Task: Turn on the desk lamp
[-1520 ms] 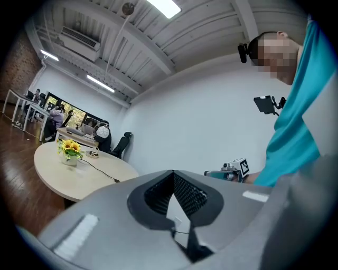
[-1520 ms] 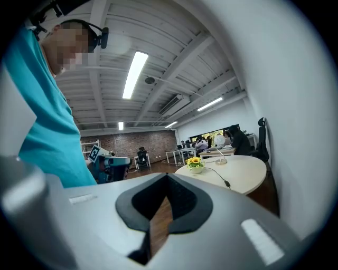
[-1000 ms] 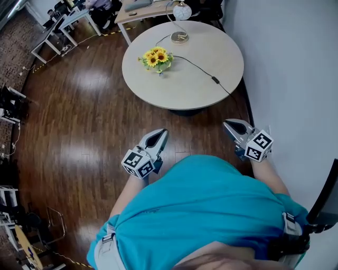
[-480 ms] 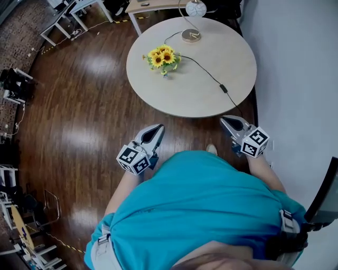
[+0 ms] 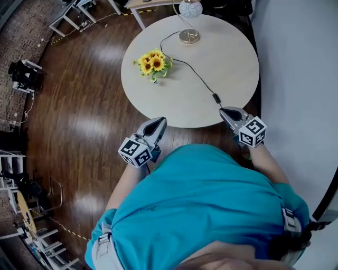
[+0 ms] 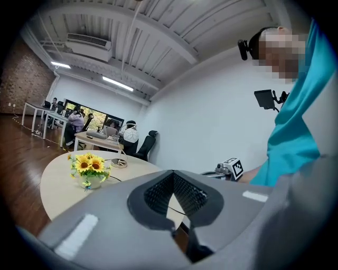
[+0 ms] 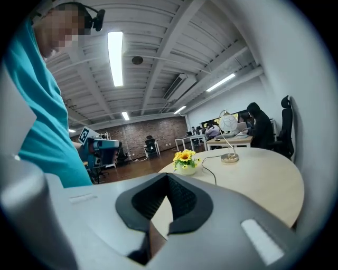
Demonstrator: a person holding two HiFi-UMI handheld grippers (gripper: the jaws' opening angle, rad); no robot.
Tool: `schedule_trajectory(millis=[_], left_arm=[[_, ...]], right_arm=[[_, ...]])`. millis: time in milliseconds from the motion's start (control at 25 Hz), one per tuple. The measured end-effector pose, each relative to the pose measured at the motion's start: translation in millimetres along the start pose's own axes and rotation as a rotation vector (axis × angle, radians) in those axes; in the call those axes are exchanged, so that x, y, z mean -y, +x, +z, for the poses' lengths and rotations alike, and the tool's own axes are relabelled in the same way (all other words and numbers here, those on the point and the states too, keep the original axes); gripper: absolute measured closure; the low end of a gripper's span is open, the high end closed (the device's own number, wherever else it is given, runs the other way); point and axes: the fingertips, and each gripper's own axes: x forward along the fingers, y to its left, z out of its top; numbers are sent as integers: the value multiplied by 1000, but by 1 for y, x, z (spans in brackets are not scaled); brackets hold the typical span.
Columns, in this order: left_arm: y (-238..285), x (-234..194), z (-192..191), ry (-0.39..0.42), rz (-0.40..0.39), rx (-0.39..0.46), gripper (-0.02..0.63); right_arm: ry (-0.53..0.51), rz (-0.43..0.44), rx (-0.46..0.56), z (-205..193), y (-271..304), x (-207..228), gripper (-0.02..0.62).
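The desk lamp stands at the far side of the round table (image 5: 232, 58), with a brass base (image 5: 188, 36) and a white globe shade (image 5: 190, 8). Its black cord runs across the table to an inline switch (image 5: 216, 98) near the front edge. My right gripper (image 5: 226, 111) is shut and empty, its tip at the table's near edge just short of that switch. My left gripper (image 5: 159, 121), also shut and empty, is at the near edge further left. In the right gripper view the lamp's base (image 7: 229, 157) is far across the table.
A small pot of sunflowers (image 5: 153, 63) sits left of the cord on the table. A white wall (image 5: 301, 79) runs close along the right side. Dark wooden floor (image 5: 79, 121) spreads to the left, with desks and chairs (image 5: 74, 10) beyond.
The person has stepped toward the table. Both grippers have moved forward to its near edge, the right one ending close to the cord's switch.
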Motion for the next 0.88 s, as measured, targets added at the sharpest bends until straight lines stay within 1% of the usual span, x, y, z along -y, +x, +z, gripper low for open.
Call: schedule_trajectory(millis=[120, 200, 320, 440, 600, 680, 760, 880], left_arm=[[25, -18, -9, 30, -7, -29, 581], [46, -37, -9, 42, -13, -44, 581], [71, -70, -15, 30, -39, -72, 581], [82, -110, -34, 19, -86, -100, 581], [90, -165, -57, -6, -145, -167, 581], [98, -187, -69, 6, -188, -203, 581], [104, -203, -76, 22, -218, -239, 581], [110, -211, -76, 24, -231, -282, 581]], right_arm=[[21, -28, -37, -23, 11, 35, 594], [46, -48, -61, -30, 22, 61, 594], [87, -89, -94, -45, 42, 92, 594], [114, -134, -147, -75, 74, 115, 594], [180, -217, -229, -126, 113, 141, 594], [234, -269, -261, -151, 125, 160, 594], [284, -322, -292, -172, 129, 176, 594], [331, -382, -340, -194, 118, 189, 594]])
